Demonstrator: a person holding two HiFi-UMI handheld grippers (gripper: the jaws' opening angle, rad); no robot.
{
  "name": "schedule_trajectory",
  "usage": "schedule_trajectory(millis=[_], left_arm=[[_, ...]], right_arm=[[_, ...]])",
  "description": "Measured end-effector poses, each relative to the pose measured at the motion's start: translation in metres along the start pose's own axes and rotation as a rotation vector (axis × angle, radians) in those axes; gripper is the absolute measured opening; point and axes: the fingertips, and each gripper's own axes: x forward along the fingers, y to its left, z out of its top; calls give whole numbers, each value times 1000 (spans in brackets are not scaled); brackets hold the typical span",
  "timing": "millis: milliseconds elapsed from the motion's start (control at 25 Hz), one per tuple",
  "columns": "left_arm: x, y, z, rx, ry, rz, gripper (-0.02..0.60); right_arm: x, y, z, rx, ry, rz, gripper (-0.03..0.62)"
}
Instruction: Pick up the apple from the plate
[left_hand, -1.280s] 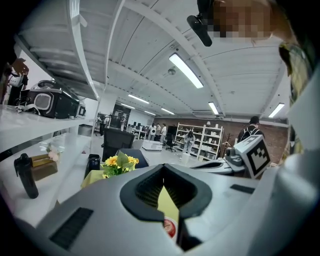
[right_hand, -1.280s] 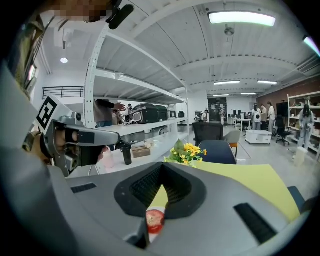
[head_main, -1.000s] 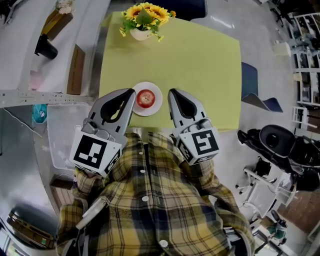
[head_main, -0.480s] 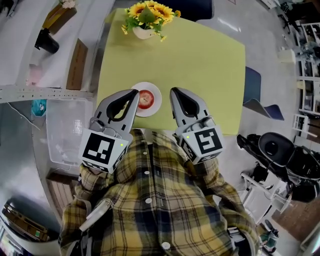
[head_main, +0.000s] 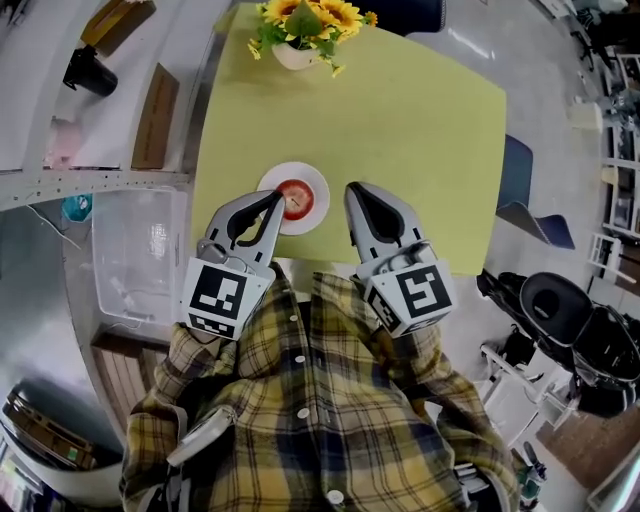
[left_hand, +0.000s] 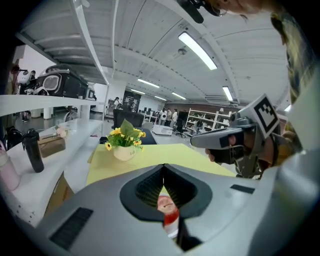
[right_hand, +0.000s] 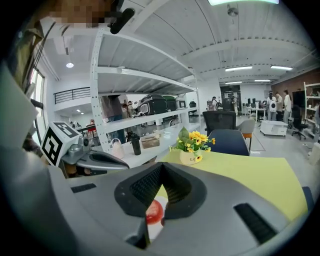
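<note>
Head view | apple (head_main: 295, 198) on plate (head_main: 319, 189) | flowerpot (head_main: 296, 56) beyond | left tongs (head_main: 277, 196) beside apple

A red apple (head_main: 294, 198) sits on a small round white plate (head_main: 316, 212), roughly at its middle, with bare white rim showing around it. The fruit looks whole and stands upright, its dimpled top facing up. A paler, yellowish patch shows near the top, though that may be only glare. The plate lies flat on the yellow-green table (head_main: 400, 130), close to the table's near edge and left of its middle. Seen low from either gripper view, the apple rises as a rounded red dome above the plate's shallow rim.
</note>
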Motion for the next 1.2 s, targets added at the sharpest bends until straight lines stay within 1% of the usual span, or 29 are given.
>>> schedule_trajectory(millis=[160,520,720,960,1200], left_arm=[[10,0,-20,-20,31,-21,8],[32,-1,-49,-27,87,-45,11],[35,-6,-57,-53,121,-75,97],[41,-13,-65,-46,161,-90,228],[48,-15,-73,-24,200,-93,288]], right_arm=[[8,-1,-10,19,23,11,-3],[19,-6,-20,52,44,28,-3],[22,-6,-21,62,51,42,-3],[22,-11,-23,70,53,43,-3],[21,-19,-24,79,55,34,-3]])
